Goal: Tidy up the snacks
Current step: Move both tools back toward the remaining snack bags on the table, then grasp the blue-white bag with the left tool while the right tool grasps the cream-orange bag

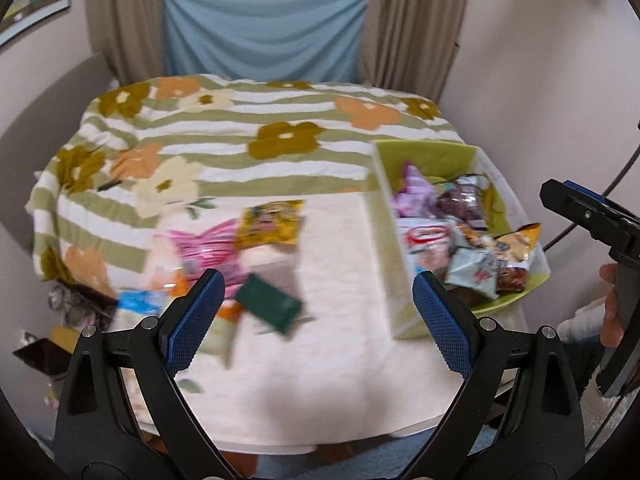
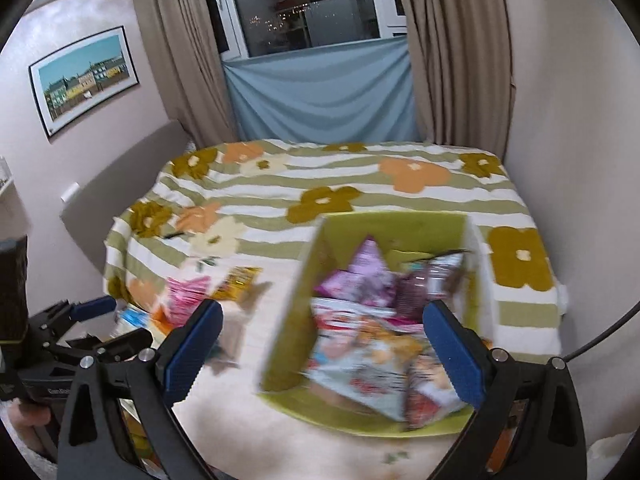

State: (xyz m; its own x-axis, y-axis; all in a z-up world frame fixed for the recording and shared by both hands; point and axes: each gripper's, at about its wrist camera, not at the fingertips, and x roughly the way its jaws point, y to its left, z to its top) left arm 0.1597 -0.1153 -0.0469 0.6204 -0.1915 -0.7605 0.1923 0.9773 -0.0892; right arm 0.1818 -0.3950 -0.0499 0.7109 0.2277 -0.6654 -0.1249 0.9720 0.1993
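Observation:
A green box [image 1: 424,150] [image 2: 396,226] full of several snack packets stands on the right of a cream cloth [image 1: 340,320] on the bed. Loose snacks lie on the left: a yellow packet [image 1: 270,222] [image 2: 236,278], a pink striped packet [image 1: 208,248] [image 2: 186,292], a dark green packet [image 1: 270,306] and a blue one [image 1: 138,300]. My left gripper [image 1: 318,314] is open and empty, above the cloth between the loose snacks and the box. My right gripper [image 2: 324,350] is open and empty, above the box's near part. Both views are blurred.
A striped floral blanket [image 1: 240,132] covers the bed behind the cloth. Walls stand close on both sides, curtains and a window at the back. Clutter lies on the floor at the left [image 1: 60,320]. The right gripper shows at the left wrist view's right edge [image 1: 592,216].

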